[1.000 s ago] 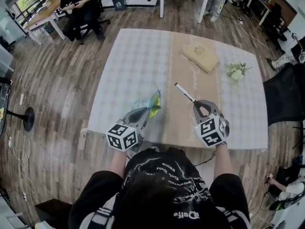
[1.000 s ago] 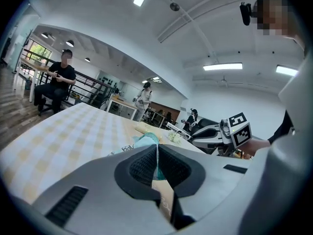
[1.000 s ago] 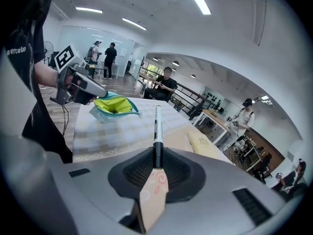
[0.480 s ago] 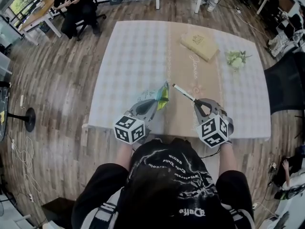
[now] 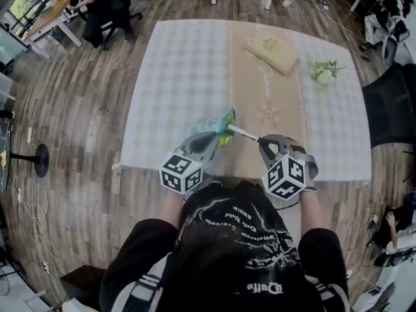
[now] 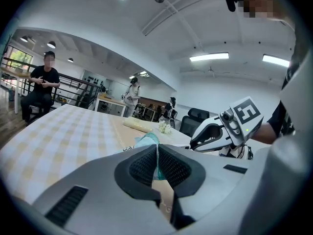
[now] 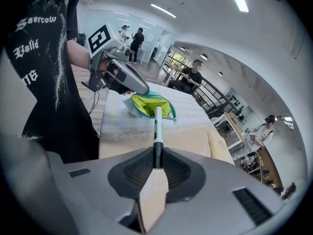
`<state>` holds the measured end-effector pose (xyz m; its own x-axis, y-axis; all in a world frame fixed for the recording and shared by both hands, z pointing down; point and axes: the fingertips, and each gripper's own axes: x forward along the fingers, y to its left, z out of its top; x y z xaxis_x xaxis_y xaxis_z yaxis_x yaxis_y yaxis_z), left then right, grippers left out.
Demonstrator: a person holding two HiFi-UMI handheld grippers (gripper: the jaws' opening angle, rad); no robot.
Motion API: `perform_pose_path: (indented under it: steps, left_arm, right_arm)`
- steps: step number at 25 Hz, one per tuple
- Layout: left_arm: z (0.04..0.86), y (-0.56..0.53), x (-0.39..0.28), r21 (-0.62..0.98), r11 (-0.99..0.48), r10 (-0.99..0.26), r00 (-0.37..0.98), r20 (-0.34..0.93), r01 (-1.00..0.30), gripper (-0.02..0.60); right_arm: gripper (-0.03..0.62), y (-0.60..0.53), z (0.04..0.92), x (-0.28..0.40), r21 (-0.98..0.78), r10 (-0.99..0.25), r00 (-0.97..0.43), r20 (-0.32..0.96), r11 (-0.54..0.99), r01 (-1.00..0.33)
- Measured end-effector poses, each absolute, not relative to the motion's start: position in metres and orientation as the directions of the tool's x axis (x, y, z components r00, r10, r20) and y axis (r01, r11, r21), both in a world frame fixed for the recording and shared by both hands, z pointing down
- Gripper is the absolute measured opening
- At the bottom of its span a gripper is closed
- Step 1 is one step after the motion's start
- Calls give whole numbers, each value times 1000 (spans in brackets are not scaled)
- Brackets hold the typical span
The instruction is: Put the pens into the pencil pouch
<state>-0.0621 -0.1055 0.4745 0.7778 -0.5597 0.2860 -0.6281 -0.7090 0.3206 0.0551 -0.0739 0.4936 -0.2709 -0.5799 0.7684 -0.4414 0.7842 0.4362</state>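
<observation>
The left claw [image 6: 157, 163] is pinched shut on the rim of the pencil pouch [image 5: 209, 123], near the front edge of the table [image 5: 188, 64]. The right claw [image 7: 157, 169] grips the pen [image 7: 157, 126] by its dark end, and the pen's white tip is at the pouch's open mouth.

Head view overhead; gripper views low; all share pouch [image 5: 218, 123].

pen [image 5: 244, 135] tip at pouch [image 5: 209, 123] mouth, book [image 5: 272, 52] behind
</observation>
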Motion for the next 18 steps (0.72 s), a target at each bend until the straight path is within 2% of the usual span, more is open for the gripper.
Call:
perform_pose_path:
  steps: [11,18]
  left_arm:
    - [483,-104,-46,236,-769,-501,790,354,-594,28]
    - [489,-78,-45,196,-795,-479,793,376,-573,28]
  right_arm:
    - [69,-86,507,40,443,-518,-239,821,843,-306]
    - [69,-67,515,18,438,-500,-221,838,856,-276]
